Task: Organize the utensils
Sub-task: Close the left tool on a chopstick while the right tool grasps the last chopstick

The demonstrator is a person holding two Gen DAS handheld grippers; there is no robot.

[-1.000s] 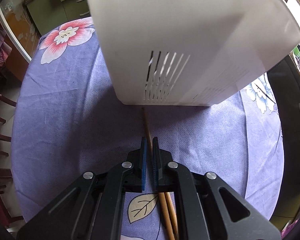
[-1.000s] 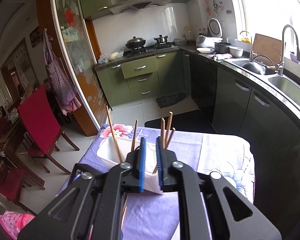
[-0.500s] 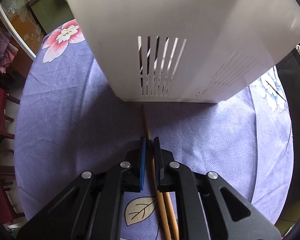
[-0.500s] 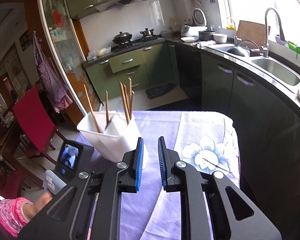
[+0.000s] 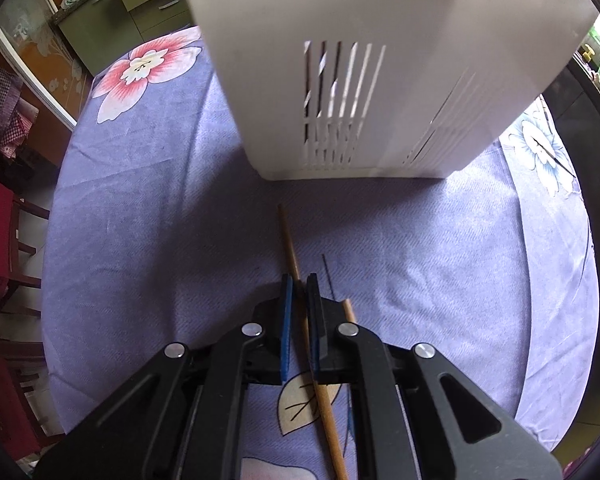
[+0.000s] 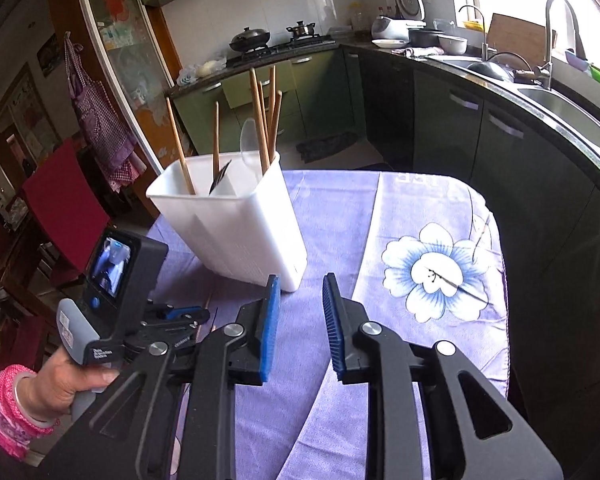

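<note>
Left tool (image 5: 298, 280) of mine is pinching a wooden chopstick (image 5: 288, 236) that lies on the purple-clothed counter (image 5: 148, 220), just short of the white utensil holder (image 5: 380, 60) — a second chopstick (image 5: 349, 310) lies beside it. Right tool (image 6: 300, 284) is opening with nothing between its pads, over the cloth near the holder, where more chopsticks (image 6: 260, 116) stand.

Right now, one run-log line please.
left claw: shut on chopstick | right claw: opening, empty | holder: upright on table
</note>
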